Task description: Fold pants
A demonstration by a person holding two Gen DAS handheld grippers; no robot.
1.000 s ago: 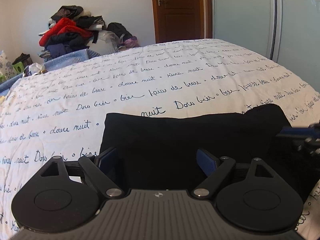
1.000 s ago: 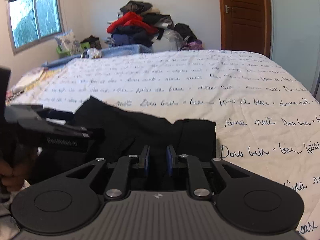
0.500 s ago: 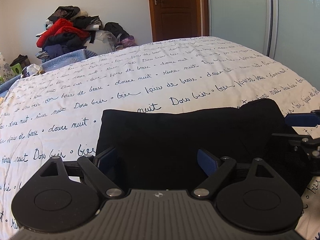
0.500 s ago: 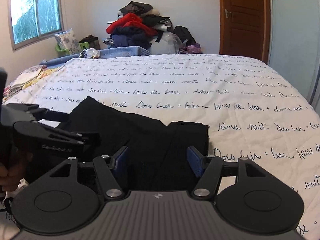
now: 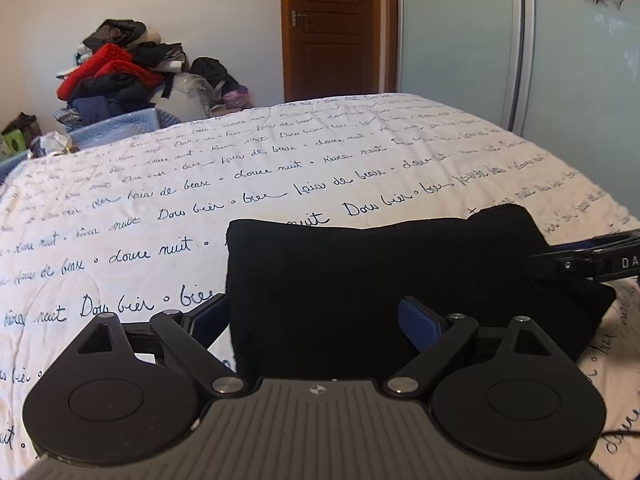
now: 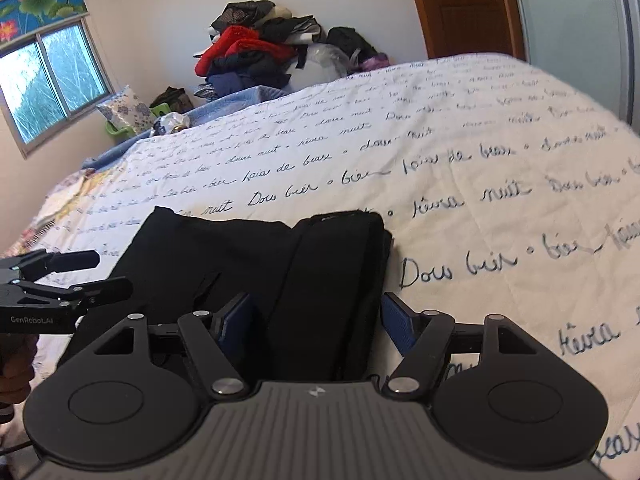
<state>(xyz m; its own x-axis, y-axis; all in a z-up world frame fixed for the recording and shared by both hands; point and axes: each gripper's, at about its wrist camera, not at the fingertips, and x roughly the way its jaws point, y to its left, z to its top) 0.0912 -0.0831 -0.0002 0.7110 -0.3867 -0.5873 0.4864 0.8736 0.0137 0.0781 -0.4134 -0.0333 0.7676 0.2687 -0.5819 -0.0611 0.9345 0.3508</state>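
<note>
The black pants (image 5: 360,272) lie folded into a compact rectangle on the white bedspread with script lettering (image 5: 240,184). My left gripper (image 5: 316,316) is open just over the near left part of the folded pants, holding nothing. The pants also show in the right wrist view (image 6: 280,264), with a thicker folded band along their right edge. My right gripper (image 6: 316,320) is open over that near right edge, empty. The other gripper shows at the left edge of the right wrist view (image 6: 60,280) and at the right edge of the left wrist view (image 5: 592,260).
A pile of clothes (image 5: 116,76) sits beyond the far end of the bed, also in the right wrist view (image 6: 256,56). A brown door (image 5: 332,28) and a sliding wardrobe door (image 5: 460,40) stand behind. A window (image 6: 44,80) is on the left wall.
My right gripper has opened and let go of the pants' right edge, then tilted and drawn back a little. My left gripper stayed open and pulled back slightly.
</note>
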